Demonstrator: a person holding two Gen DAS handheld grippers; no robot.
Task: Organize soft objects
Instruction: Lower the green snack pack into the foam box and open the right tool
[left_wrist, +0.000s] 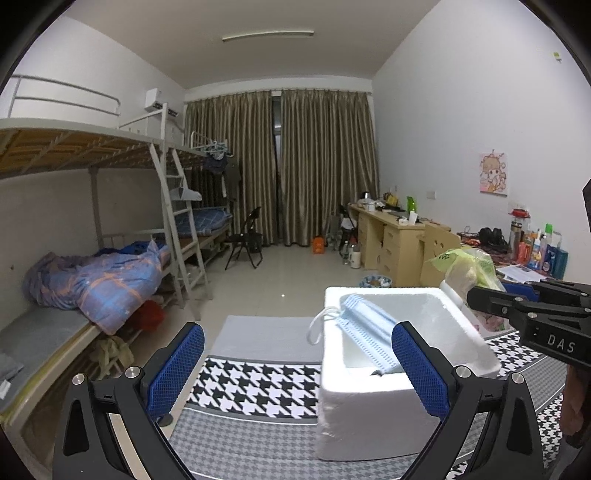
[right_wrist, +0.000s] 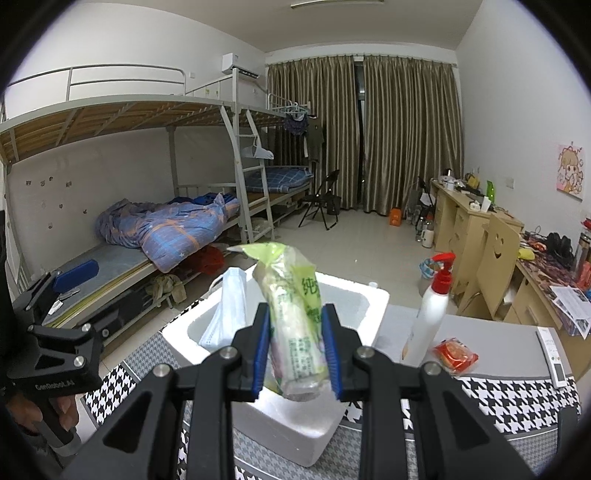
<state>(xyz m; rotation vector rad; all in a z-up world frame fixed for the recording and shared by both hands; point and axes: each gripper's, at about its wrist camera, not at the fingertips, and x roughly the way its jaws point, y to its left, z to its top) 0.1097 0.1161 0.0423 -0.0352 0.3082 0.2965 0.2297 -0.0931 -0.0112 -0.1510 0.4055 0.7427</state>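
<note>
A white foam box (left_wrist: 373, 402) stands on the houndstooth table cloth; it also shows in the right wrist view (right_wrist: 295, 432). A pack of light blue face masks (left_wrist: 365, 332) leans inside it, over the left rim, and shows in the right wrist view (right_wrist: 225, 314). My right gripper (right_wrist: 295, 354) is shut on a green-and-clear soft tissue pack (right_wrist: 295, 314) and holds it upright above the box; the pack also shows in the left wrist view (left_wrist: 469, 269). My left gripper (left_wrist: 295, 369) is open and empty, just in front of the box's left side.
A white pump bottle with a red top (right_wrist: 430, 310) and a red snack packet (right_wrist: 456, 355) stand on the table right of the box. A white card (right_wrist: 554, 358) lies at the table's right edge. Bunk beds (left_wrist: 92, 280) are left, desks (left_wrist: 399, 236) right.
</note>
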